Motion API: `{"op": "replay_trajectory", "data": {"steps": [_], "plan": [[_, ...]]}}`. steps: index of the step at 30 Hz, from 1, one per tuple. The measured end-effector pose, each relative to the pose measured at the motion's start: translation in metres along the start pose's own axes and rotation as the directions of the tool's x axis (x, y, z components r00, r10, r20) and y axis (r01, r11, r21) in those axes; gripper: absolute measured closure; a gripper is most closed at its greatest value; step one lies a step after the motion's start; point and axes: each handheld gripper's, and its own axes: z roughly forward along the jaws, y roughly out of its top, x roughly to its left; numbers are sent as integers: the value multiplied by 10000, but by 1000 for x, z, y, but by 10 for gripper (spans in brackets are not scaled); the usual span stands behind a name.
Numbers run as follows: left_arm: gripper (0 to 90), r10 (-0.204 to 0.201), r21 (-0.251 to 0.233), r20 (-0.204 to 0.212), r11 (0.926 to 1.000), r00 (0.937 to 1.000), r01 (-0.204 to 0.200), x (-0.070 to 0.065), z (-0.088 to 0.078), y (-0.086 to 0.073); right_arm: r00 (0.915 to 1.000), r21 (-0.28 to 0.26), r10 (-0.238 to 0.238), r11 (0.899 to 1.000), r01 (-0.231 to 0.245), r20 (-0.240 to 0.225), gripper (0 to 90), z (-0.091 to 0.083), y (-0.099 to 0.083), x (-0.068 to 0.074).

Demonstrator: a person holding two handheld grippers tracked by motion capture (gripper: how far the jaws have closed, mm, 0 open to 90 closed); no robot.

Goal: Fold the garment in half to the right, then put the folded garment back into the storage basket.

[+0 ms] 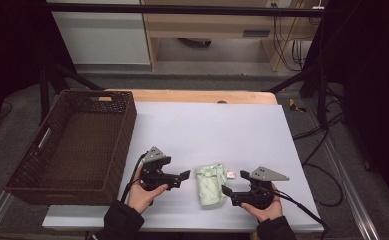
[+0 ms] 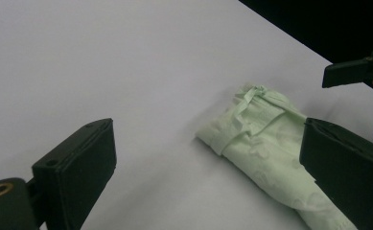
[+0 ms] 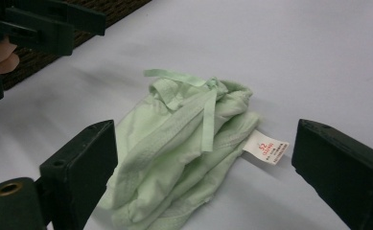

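A folded pale green garment point(image 1: 211, 185) lies on the white table cover point(image 1: 212, 125) near the front edge, with a white label point(image 1: 230, 174) sticking out on its right side. My left gripper point(image 1: 180, 179) is just left of it, jaws open and pointing at it without touching. My right gripper point(image 1: 234, 183) is just right of it, also open, with the garment's edge lying between its jaws. In the left gripper view the garment point(image 2: 265, 143) lies ahead, toward the right jaw. The right gripper view has the garment point(image 3: 179, 143) and its label point(image 3: 265, 147) between the spread jaws.
A dark brown wicker basket point(image 1: 127, 130) with nothing in it sits at the table's left side, overhanging the edge. Black frame bars and cables stand around the table. A wooden strip runs along the far edge.
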Motion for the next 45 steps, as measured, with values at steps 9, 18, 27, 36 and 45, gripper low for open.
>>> {"op": "replay_trajectory", "data": {"steps": [9,18,27,36,45], "plan": [[50,-40,267,12,9996,10000,40,-1,6,-9,9990,-7,-87,10000,86,-433,46,-7,-5,-19],[50,38,377,163,9993,9999,-44,-11,14,-6,9994,-4,-34,10000,33,-350,46,-13,-10,-30],[50,-2,553,123,9985,9999,-5,-15,22,-1,9996,-45,-56,10000,55,-268,44,-17,-11,-34],[50,-150,753,52,9971,9999,145,-15,35,1,9996,73,-30,10000,32,-273,44,-17,-12,-34],[51,-353,1007,-120,9942,9993,363,-12,46,0,9997,69,-52,10000,53,-256,43,-17,-12,-33]]}}
